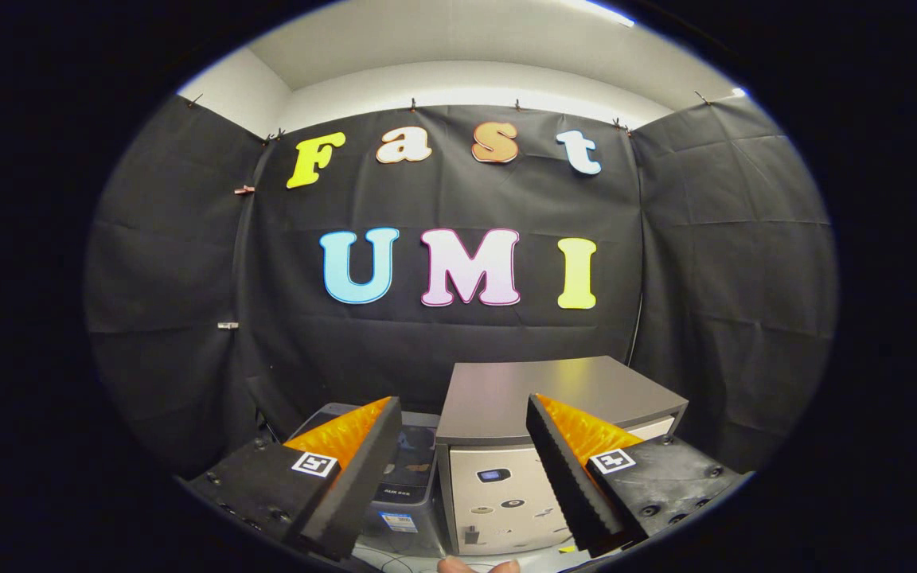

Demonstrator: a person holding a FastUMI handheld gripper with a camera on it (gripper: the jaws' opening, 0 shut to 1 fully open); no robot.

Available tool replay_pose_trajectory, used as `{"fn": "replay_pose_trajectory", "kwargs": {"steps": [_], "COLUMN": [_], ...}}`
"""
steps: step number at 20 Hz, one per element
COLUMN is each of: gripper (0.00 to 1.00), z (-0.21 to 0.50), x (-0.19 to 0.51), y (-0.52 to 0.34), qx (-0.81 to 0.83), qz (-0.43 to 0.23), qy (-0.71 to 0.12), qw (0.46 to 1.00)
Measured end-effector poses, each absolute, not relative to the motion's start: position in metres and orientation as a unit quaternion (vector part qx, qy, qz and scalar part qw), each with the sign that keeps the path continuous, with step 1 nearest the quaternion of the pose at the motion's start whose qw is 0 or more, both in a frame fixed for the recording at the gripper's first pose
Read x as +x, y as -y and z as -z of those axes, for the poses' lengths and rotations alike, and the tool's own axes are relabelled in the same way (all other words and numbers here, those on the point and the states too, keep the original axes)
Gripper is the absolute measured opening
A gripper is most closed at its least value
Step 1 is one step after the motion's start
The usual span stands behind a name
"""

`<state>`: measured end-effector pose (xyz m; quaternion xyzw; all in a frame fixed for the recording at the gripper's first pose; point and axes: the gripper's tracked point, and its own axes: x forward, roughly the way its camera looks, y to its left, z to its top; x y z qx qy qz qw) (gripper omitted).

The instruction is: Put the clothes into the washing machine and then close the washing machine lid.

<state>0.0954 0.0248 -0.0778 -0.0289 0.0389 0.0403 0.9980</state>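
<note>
grey-topped cream cabinet (554, 398), black cloth wall (713, 278)

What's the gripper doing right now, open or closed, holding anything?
Gripper: open, fingers spread wide with nothing between them, pointing at the boxy beige machine with a flat grey top.
</note>
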Motion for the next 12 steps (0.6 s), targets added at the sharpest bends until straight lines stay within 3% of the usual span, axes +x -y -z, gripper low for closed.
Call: {"fn": "replay_pose_trajectory", "kwargs": {"steps": [12], "gripper": [0.99], "z": [0.0724], "x": [0.0930], "y": [-0.0287], "qx": [-0.042], "qz": [-0.035], "qy": [-0.034], "qw": [0.998]}}
